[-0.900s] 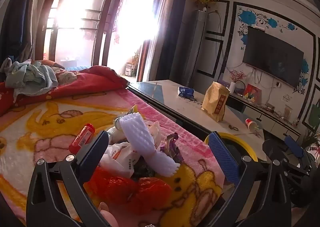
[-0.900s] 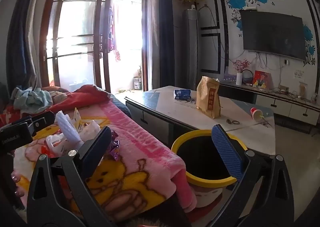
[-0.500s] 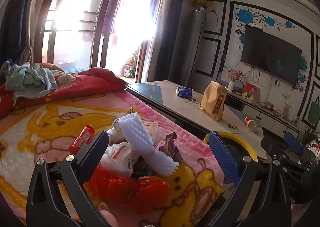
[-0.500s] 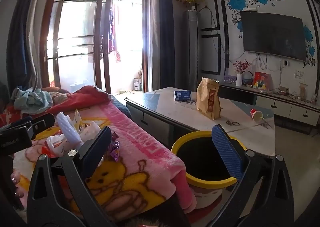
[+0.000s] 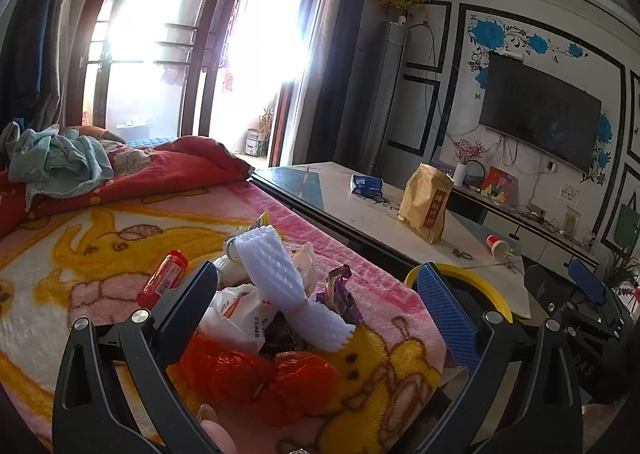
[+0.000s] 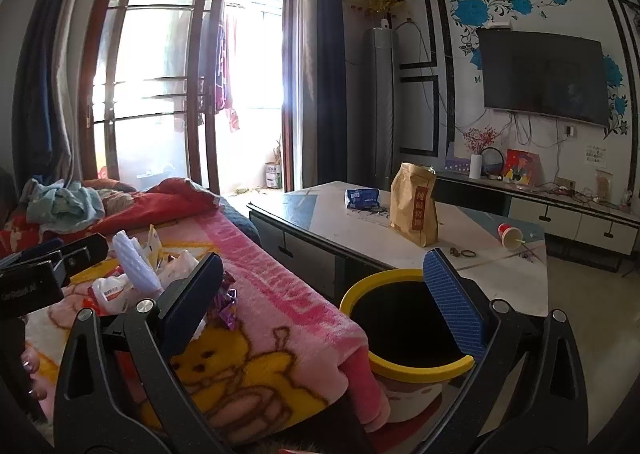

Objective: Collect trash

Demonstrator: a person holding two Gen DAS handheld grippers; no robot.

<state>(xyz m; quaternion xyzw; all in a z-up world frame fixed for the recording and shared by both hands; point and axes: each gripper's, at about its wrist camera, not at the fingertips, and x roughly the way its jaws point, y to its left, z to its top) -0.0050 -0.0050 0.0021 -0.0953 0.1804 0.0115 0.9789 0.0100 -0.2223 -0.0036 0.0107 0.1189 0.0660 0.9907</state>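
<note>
With both tools hanging short of the heap, I read the pile against one landmark, the yellow-rimmed bin (image 6: pixel 404 318) standing on the floor at the corner of the pink cartoon blanket (image 5: pixel 100 238).

Farthest from the bin lies a small red bottle (image 5: pixel 163 278), alone on the blanket; it looks rigid and round, so I would pinch it across its middle, since it may roll. Nearer the bin sits a crumpled white plastic bag (image 5: pixel 240 314), limp and light, best taken by a bunched fold. Over it lies a white foam net sleeve (image 5: pixel 276 274), springy and nearly weightless; its tied waist is the firmest spot. In front, closest to me, two red plastic bags (image 5: pixel 276 378) look thin and slippery, so a deep bite on a gathered wad suits them. Closest to the bin is a purple foil wrapper (image 5: pixel 340 294), crinkly and easily lost from the pads.

My left gripper (image 5: pixel 320 318) stands fully wide over the heap, gripping nothing. My right gripper (image 6: pixel 320 294) is equally wide and empty, one finger over the bin's mouth.
</note>
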